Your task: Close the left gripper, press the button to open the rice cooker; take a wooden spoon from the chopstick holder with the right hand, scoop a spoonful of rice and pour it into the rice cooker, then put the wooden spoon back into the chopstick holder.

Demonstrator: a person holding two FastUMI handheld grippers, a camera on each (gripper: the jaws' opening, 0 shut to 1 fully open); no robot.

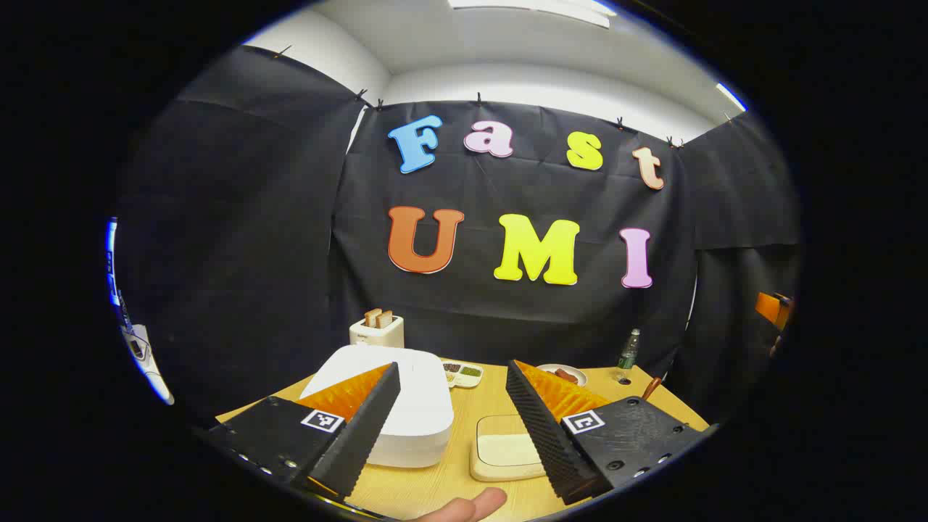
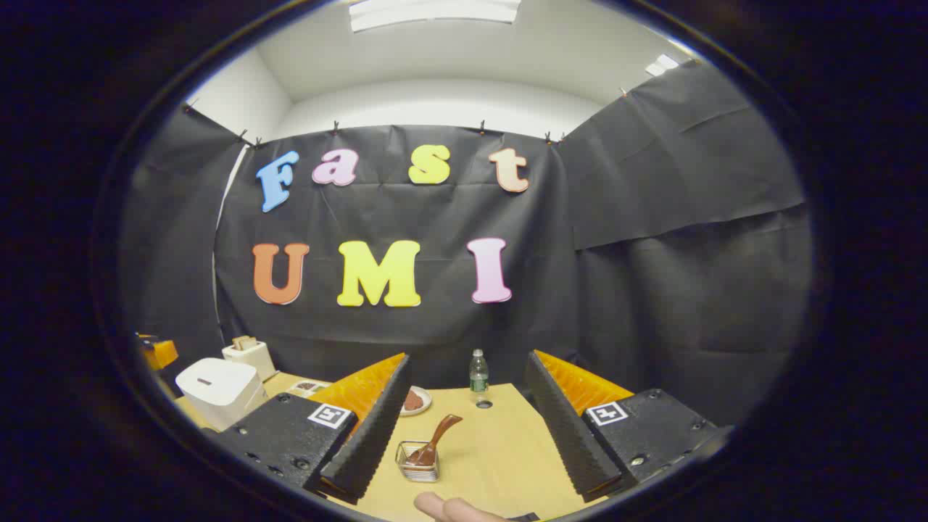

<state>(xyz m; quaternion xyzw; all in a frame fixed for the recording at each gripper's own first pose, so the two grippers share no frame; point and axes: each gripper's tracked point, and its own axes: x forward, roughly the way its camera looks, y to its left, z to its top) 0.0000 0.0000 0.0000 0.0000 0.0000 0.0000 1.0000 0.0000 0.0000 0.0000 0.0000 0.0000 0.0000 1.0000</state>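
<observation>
The white rice cooker (image 1: 417, 413) stands on the wooden table (image 1: 428, 489) with its lid down, just ahead of and partly behind my left gripper (image 1: 453, 377), which is open and holds nothing. A cream square dish (image 1: 504, 449) lies to the cooker's right, between the fingers. My right gripper (image 2: 470, 362) is open above the table; below and ahead of it a brown wooden spoon (image 2: 436, 437) leans in a small square chopstick holder (image 2: 418, 466). The rice cooker (image 2: 217, 391) also appears far left in the right gripper view.
A toaster (image 1: 377, 330) with bread stands behind the cooker. Farther back are a small divided tray (image 1: 462, 372), a plate (image 1: 562, 375) of food and a green bottle (image 1: 628, 351). A fingertip (image 1: 464, 507) shows at the bottom edge. The bottle (image 2: 477, 373) has its cap (image 2: 483, 404) beside it.
</observation>
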